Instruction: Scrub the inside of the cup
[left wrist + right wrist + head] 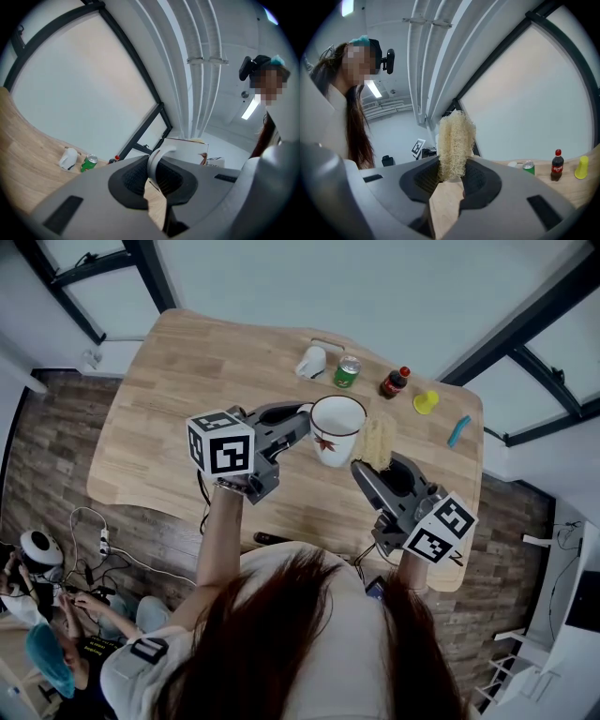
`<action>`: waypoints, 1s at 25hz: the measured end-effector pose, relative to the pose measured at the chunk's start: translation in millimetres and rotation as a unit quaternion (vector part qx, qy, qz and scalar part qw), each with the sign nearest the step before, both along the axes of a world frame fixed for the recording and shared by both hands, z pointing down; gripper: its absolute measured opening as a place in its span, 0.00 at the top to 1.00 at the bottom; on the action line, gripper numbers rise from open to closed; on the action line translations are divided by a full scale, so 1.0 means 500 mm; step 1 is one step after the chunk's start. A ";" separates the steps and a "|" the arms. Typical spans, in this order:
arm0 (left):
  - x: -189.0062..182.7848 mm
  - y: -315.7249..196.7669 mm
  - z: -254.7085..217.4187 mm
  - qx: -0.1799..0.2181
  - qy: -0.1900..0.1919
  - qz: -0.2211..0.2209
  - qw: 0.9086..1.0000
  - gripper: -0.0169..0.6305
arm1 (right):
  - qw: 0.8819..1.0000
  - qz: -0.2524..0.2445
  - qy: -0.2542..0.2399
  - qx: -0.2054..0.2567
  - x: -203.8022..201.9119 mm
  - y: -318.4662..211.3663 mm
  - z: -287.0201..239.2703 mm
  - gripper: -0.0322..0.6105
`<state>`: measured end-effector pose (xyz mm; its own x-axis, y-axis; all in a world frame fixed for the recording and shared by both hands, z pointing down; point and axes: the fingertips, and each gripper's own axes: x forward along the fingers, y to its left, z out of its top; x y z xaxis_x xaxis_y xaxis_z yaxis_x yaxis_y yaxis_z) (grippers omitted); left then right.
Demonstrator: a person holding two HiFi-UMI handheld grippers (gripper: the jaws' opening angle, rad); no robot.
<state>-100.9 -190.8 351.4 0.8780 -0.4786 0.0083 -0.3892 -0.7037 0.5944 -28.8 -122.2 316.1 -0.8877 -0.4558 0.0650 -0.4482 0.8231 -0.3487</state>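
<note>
The left claw is clenched on the handle of the white cup; in the left gripper view the curved handle sits pinched between the two dark pads with no gap on either side. The cup is over the middle of the wooden bench, and I cannot tell whether its base touches the wood. Its mouth faces up, its long axis runs roughly upright, and its handle points to the left, into the claw. A small red mark shows on its side.

Just to the right of the cup, the right claw is closed on a pale fibrous scrubber. The scrubber stands out past the claw tips with its long axis in line with the jaws. In the head view it lies beside the cup's outer wall, close to the rim and not inside the cup.

Along the far edge of the bench stand a small white jug, a green can, a dark bottle with a red cap, a yellow piece and a blue piece.
</note>
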 end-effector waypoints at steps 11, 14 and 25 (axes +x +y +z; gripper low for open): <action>0.006 0.027 -0.002 -0.009 0.036 0.050 0.998 0.93 | 0.999 -0.035 0.002 -0.005 -0.002 0.019 -0.006 0.76; 0.006 0.034 -0.002 -0.010 0.049 0.063 0.997 0.93 | 0.999 -0.045 -0.001 -0.007 -0.004 0.026 -0.007 0.76; 0.013 0.054 -0.017 -0.006 0.092 0.116 0.989 0.93 | 0.994 -0.102 -0.020 -0.028 -0.013 0.048 -0.011 0.76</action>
<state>-94.2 -163.9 342.8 0.9514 -0.2652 -0.1567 -0.1033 -0.7540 0.6487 -35.4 -98.4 310.7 -0.9635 -0.2636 0.0472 -0.2593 0.8744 -0.4101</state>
